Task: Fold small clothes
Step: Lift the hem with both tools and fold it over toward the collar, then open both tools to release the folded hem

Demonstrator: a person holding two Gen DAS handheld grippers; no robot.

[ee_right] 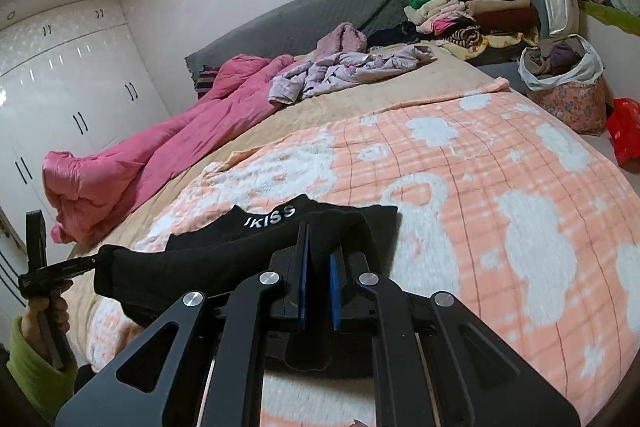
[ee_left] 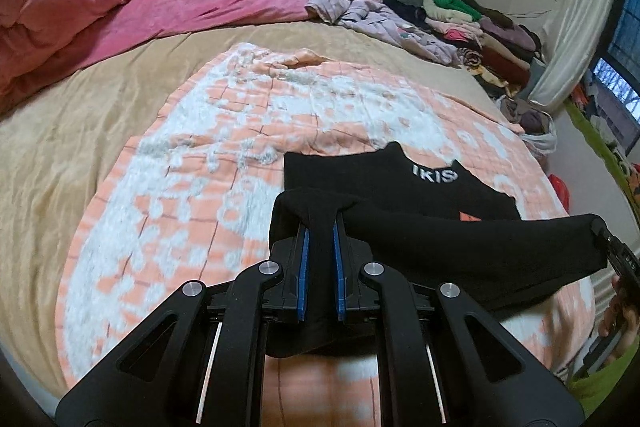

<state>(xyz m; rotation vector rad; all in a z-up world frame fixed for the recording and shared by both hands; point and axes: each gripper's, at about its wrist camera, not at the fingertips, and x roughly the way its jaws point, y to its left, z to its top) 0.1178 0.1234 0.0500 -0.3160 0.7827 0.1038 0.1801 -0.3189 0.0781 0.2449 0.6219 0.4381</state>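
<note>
Left wrist view shows us our left gripper (ee_left: 320, 227) with its blue pads drawn narrow on a bunched corner of the black garment (ee_left: 460, 239), the cloth squeezed between the two fingers and rising a little past their tips. From that pinch the garment's lifted edge runs off to the right of the fingers as one taut black band, ending at our right gripper (ee_left: 604, 239) at the frame's edge, with a hand (ee_left: 618, 311) in a green sleeve below it. In the right wrist view we see the mirror of this: our right gripper (ee_right: 318, 247) is likewise closed tight on black cloth, and the band stretches away to the left of its fingers to the left gripper (ee_right: 90, 261). So the long axis of the held edge lies crosswise between our two sets of fingers, and each hand already has its own end; neither is nearer. The rest of the garment, with its white lettering (ee_left: 435, 174), lies flat just beyond the fingertips on the peach and white blanket (ee_left: 224, 155) spread over the bed. We judge that the fold turns on carrying the held edge forward, away from us, over that flat part; both ends must travel evenly or the band will skew and the fold will land crooked.
</note>
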